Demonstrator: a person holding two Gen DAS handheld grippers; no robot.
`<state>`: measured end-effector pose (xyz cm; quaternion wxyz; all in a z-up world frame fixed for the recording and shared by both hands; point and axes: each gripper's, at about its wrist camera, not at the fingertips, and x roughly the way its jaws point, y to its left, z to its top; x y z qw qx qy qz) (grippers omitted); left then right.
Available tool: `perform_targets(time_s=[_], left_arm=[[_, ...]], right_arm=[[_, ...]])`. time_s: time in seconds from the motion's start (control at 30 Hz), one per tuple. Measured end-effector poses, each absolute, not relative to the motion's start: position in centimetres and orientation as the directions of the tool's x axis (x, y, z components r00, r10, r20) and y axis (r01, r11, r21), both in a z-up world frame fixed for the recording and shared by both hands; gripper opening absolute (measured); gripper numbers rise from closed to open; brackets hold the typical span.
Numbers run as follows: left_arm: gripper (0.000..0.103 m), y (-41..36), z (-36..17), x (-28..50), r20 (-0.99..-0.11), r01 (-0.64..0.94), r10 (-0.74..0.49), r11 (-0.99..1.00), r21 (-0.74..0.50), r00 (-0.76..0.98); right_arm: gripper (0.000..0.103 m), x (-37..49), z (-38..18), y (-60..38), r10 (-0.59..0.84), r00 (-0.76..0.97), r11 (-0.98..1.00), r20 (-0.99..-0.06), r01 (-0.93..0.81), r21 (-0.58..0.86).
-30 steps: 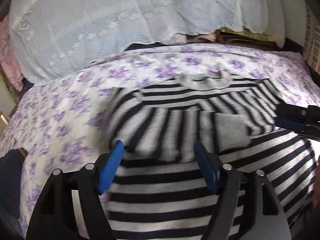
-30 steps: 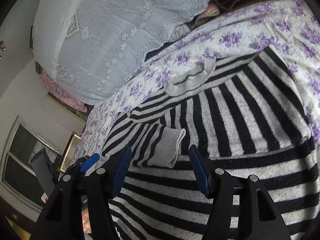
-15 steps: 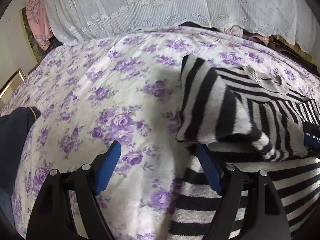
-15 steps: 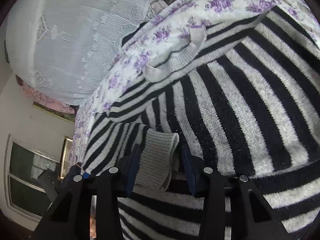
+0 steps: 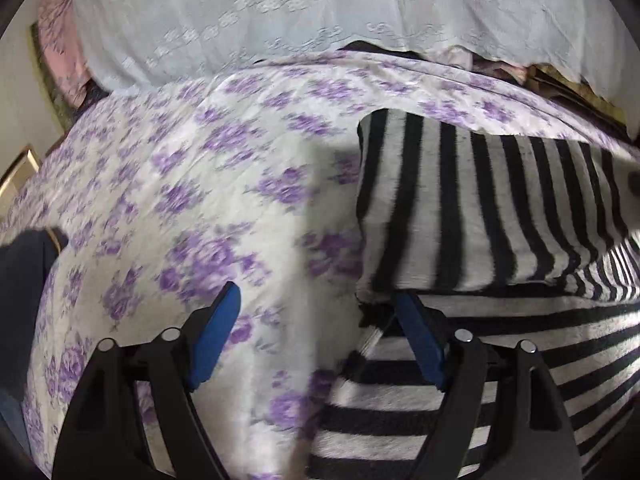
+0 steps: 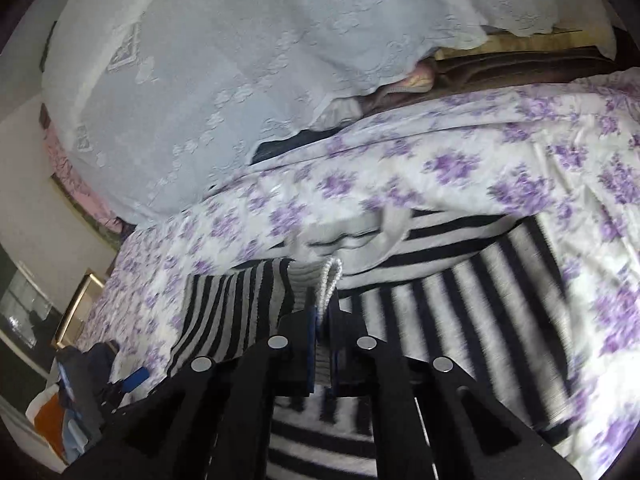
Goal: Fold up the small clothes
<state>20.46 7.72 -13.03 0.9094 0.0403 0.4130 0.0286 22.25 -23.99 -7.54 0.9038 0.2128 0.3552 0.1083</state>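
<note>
Right wrist: right gripper [image 6: 320, 312] pinches striped sweater's [image 6: 460, 304] grey cuff [image 6: 316, 284]

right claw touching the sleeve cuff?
Touching. Right wrist view: right claw is shut on the grey cuff of the striped sweater, pads pinching it.
</note>
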Motion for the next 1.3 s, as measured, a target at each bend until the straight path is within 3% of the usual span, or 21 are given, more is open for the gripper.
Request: perform_targets(time_s=[0.17,0.23,0.37,0.5,0.63,0.73,0.8,0.83,0.87,0.97,1.03,1.17,1.23,1.3], left_arm=[[0.086,5.4,-15.5,20.8,-0.775,0.038,0.153,0.974,0.222,0.613],[0.086,5.8,-15.4,20.8,-0.779,0.028,0.147,0.978,0.207,0.609],[0.086,7.0,-13.8,19.8,-0.781,0.009,0.102,0.991,0.137,0.617],[0.086,6.6,-9.7,18.4,-0.691,0.018,0.068,0.993,0.117,0.72],[0.087,4.2,-8.0,21.0,-0.676,0.05,0.046,0.991,0.122,0.736],[0.087,1.8,-9.4,24.4,-0.715,0.068,0.05,0.988,0.135,0.697],[0.087,0.8,-11.8,27.3,-0.758,0.057,0.107,0.981,0.187,0.643],[0.088,0.6,-13.5,28.4,-0.783,0.039,0.148,0.976,0.215,0.605],[0.095,0.8,-15.1,29.2,-0.81,0.035,0.162,0.975,0.219,0.564],[0.099,1.8,-15.4,29.3,-0.806,-0.006,0.134,0.987,0.16,0.577],[0.099,1.8,-14.5,29.1,-0.793,-0.006,0.139,0.986,0.169,0.593],[0.099,0.7,-12.1,29.0,-0.72,-0.006,0.157,0.978,0.208,0.676],[0.099,-0.1,-13.6,30.7,-0.751,0.01,0.207,0.962,0.273,0.627],[0.099,0.3,-15.4,31.6,-0.789,0.002,0.222,0.962,0.272,0.573]], right_arm=[[0.006,23.9,-11.9,-27.0,0.318,0.629,0.896,-0.709,0.046,0.442],[0.006,24.3,-14.3,-27.7,0.339,0.587,0.882,-0.735,0.073,0.465],[0.012,23.5,-14.1,-28.8,0.368,0.612,0.849,-0.7,0.087,0.521],[0.012,21.8,-11.3,-28.9,0.308,0.694,0.879,-0.651,0.055,0.474],[0.012,21.6,-10.9,-27.6,0.388,0.686,0.852,-0.615,-0.013,0.523],[0.012,22.5,-12.5,-26.2,0.397,0.643,0.858,-0.655,-0.008,0.513],[0.006,23.6,-15.1,-26.2,0.392,0.594,0.859,-0.702,0.035,0.51],[0.0,23.4,-15.6,-26.6,0.41,0.605,0.844,-0.683,0.034,0.536],[0.0,23.4,-15.6,-26.8,0.421,0.607,0.833,-0.674,0.035,0.552],[0.0,23.1,-14.5,-27.0,0.404,0.613,0.839,-0.68,0.049,0.542],[0.005,23.1,-12.9,-26.2,0.34,0.649,0.881,-0.68,0.032,0.471],[0.005,25.5,-12.4,-25.1,0.342,0.636,0.891,-0.692,0.014,0.454],[0.001,27.2,-14.1,-24.7,0.333,0.587,0.898,-0.738,0.042,0.438],[0.0,27.2,-14.6,-25.0,0.337,0.606,0.889,-0.721,0.047,0.455]])
